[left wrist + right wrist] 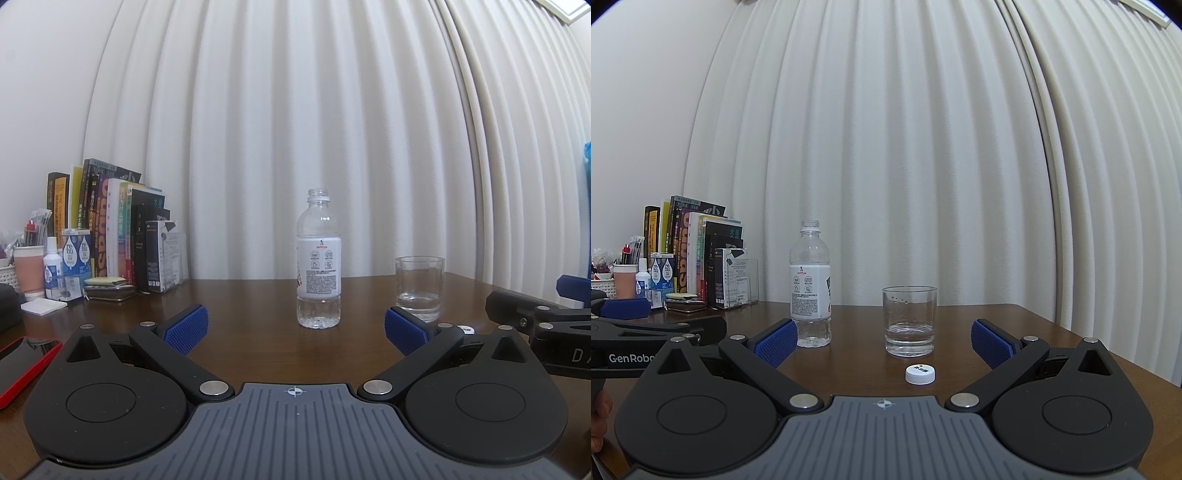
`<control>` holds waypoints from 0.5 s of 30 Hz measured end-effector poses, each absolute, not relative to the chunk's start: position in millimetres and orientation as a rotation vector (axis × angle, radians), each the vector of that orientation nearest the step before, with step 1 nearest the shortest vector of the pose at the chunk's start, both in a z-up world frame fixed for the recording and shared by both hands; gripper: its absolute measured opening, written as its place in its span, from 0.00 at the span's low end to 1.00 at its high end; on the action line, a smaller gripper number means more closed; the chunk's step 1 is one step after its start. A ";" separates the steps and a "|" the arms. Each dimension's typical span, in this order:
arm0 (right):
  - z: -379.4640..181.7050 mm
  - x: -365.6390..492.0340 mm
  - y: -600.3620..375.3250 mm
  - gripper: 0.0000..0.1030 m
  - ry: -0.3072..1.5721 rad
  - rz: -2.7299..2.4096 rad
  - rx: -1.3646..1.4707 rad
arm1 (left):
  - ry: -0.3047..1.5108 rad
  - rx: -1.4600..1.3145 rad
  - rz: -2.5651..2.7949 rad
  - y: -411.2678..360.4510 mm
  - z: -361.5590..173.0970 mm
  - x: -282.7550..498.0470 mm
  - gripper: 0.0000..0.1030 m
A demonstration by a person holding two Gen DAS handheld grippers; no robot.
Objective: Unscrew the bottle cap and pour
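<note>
The left gripper [295, 325] hangs spread wide and empty, facing the clear plastic bottle [318, 260], which stands uncapped and nearly drained on the brown wooden table [251, 306]. To its right sits the clear glass tumbler [909, 321] holding a little water, with the white screw cap [920, 373] lying before it. The right gripper [884, 341] is likewise agape, holding nothing. Unscrewing and pouring look finished; recapping may follow.

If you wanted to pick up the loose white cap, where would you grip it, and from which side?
Grip the cap across its low round side wall, coming straight down from above: it lies flat on the table, near the glass, too short for a sideways approach.
</note>
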State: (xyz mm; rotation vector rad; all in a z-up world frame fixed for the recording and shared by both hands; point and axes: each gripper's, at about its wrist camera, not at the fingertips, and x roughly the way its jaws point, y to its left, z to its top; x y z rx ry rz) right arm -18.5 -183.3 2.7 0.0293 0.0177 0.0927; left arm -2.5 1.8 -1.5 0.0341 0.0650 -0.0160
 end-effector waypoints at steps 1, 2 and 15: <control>5.2 -14.0 -184.2 1.00 0.021 0.094 0.029 | 0.065 0.034 -0.017 1.8 -1.6 -2.7 1.00; 6.6 -13.4 -184.9 1.00 0.022 0.097 0.028 | 0.065 0.033 -0.017 1.9 -1.5 -2.5 1.00; 10.4 -6.7 -188.1 1.00 0.079 0.094 0.027 | 0.070 0.020 -0.018 3.3 -0.7 -0.8 1.00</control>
